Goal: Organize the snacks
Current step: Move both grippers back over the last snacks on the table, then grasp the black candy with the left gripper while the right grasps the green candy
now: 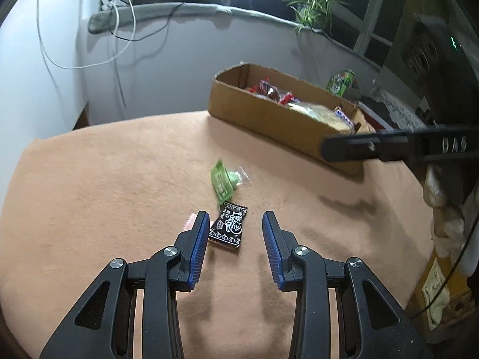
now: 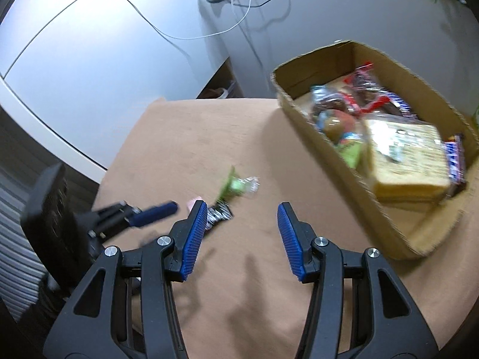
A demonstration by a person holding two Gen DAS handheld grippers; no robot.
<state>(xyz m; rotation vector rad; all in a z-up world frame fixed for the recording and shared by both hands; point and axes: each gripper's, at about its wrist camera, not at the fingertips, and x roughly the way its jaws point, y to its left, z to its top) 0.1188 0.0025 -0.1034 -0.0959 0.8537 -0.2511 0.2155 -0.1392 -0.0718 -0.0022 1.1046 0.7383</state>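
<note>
A: Quick one. Left gripper [image 1: 235,220] has its jaws parted with nothing between the pads, hanging just over the black candy [image 1: 229,229]. Right gripper [image 2: 242,211] is also parted, a bit wider, empty too.

B: Where are the loose snacks?

A: Three on the tan surface [image 1: 119,179]: the black candy, a green candy [image 1: 223,181] just behind it and touching or nearly so, and a pink wrapper [image 1: 190,220] half hidden behind the left gripper's left finger. The cardboard box [image 1: 269,116] sits well apart at the far right edge, already holding several packets.

B: Risks?

A: Main one is the cluster. The black candy is off-centre, close to the left finger, not in the middle of the gap. If the gripper closes as it stands, my guess is one pad shoves it sideways instead of pinching it, or catches the pink wrapper along with it.

B: And the green one?

A: The clear twisted end looks slippery and light. A nudge from the black candy could flick it away.

B: The two grippers?

A: Both aim at the same small patch. In the right wrist view the left gripper [image 2: 155,211] is just beside the right one's left finger, so a bump is likely if both go in.

B: Anything else?

A: The right view is motion-blurred, so contact there I can't tell. The cloth-like surface could bunch if the fingers dig in.
</note>
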